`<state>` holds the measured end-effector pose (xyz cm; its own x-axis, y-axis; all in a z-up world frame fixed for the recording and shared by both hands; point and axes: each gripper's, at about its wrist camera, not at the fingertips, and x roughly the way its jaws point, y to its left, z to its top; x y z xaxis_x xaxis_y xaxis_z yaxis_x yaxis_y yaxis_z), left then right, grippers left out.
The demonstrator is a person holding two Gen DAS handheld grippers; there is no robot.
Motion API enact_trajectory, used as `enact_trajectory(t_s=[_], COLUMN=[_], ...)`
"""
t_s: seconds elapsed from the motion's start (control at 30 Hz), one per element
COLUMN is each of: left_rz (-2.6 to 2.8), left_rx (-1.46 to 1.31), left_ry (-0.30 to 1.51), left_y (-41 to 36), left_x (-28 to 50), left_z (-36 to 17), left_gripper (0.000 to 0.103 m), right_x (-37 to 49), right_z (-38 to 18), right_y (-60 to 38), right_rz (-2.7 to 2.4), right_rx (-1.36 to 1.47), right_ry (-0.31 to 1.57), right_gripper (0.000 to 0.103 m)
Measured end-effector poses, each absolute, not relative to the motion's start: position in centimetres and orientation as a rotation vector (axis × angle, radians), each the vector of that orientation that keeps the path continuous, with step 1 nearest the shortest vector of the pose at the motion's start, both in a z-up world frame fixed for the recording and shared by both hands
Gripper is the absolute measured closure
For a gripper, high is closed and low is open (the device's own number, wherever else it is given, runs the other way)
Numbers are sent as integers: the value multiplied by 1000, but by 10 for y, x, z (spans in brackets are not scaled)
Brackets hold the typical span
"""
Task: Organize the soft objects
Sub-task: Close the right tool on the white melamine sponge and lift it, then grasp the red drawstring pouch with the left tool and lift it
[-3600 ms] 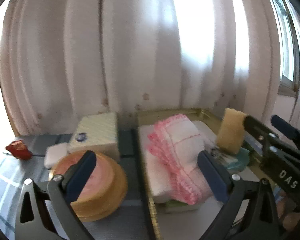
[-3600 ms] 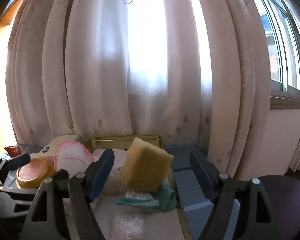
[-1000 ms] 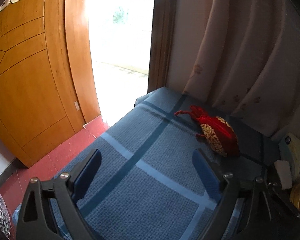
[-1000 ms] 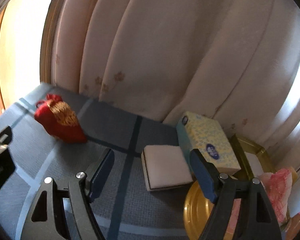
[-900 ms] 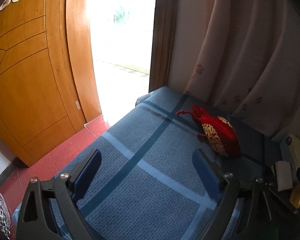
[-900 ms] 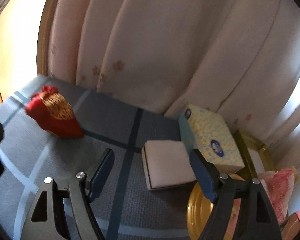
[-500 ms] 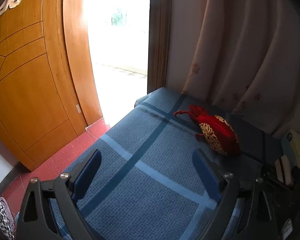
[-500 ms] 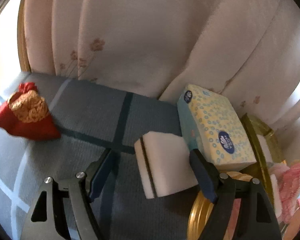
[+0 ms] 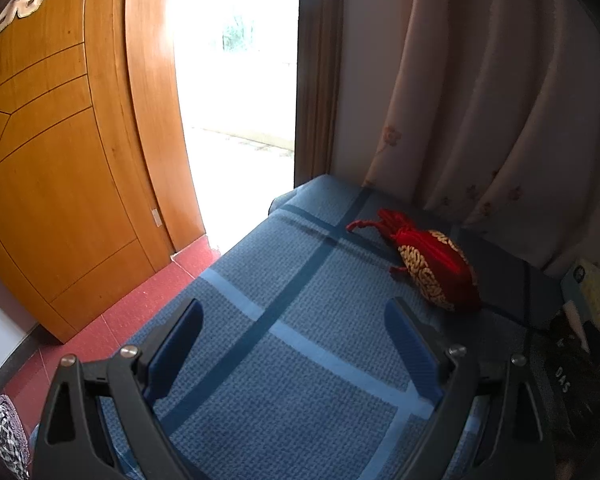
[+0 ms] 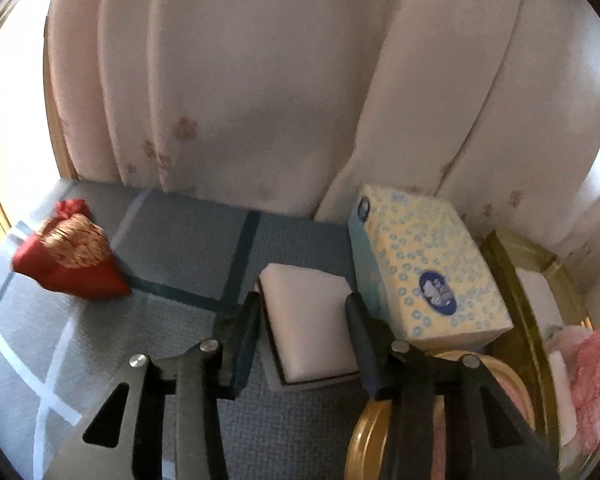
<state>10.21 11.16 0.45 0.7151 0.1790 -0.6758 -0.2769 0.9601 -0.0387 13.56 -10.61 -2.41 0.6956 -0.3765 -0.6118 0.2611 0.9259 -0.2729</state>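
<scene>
A white sponge pad [image 10: 308,320] lies on the blue checked cloth beside a tissue box [image 10: 424,272]. My right gripper [image 10: 302,340] is down over the pad with a finger on each side, jaws narrowed and close to its edges; I cannot tell if they press it. A red drawstring pouch with gold embroidery [image 9: 432,268] lies near the curtain and also shows in the right wrist view [image 10: 70,258]. My left gripper [image 9: 292,344] is open and empty above bare cloth, short of the pouch.
A gold tray [image 10: 528,280] with a pink cloth [image 10: 592,368] sits at right. A round gold tin [image 10: 364,440] is under my right gripper. The cloth [image 9: 284,360] ends at left above a red floor and a wooden door [image 9: 60,160].
My right gripper has moved forward and down onto the white pad and its jaws have narrowed around it. The left gripper has hardly moved.
</scene>
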Motion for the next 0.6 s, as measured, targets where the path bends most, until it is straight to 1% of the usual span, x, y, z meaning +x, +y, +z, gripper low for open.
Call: enact_trajectory(t_s=[0.17, 0.23, 0.43, 0.6], left_rz=[255, 253, 200, 186], left_rx=[-136, -133, -113, -63], left_ry=[737, 744, 764, 724], left_y=[111, 111, 104, 82], left_x=[103, 105, 111, 126], left_z=[3, 2, 1, 14], left_gripper=[10, 13, 13, 13], right_x=[95, 85, 57, 52], right_z=[-5, -3, 7, 10], right_y=[-62, -60, -81, -91], right_rz=[-240, -171, -45, -68], right_rx=[-309, -285, -169, -130], right_ry=[479, 459, 385, 341], right_gripper=[58, 58, 58, 58])
